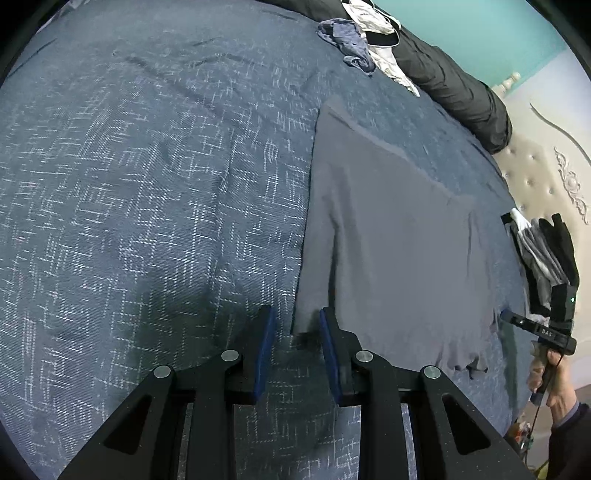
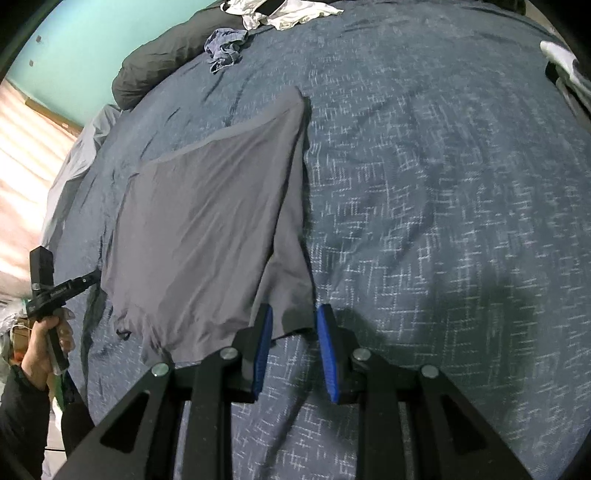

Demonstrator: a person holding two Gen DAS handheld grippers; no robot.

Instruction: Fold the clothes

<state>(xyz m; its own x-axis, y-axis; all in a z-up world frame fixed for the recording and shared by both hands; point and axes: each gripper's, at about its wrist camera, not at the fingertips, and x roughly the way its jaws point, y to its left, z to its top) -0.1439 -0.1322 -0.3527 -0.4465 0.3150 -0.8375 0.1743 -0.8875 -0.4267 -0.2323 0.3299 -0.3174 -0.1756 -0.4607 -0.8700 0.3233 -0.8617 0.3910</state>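
Left gripper (image 1: 297, 321): blue pads spread, lower centre, at grey cloth garment's (image 1: 388, 240) corner.
Right gripper (image 2: 293, 319): spread, straddling opposite corner.
Advice: pinch both corners evenly.

A bed with a dark blue crosshatch-patterned cover (image 1: 147, 192) fills the scene. Far side: turquoise wall (image 1: 480, 33). Right: cream tufted headboard (image 1: 535, 162) with ornate carving.

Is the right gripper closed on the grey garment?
No, the right gripper is open; its blue pads straddle the grey garment's near corner without pinching it.
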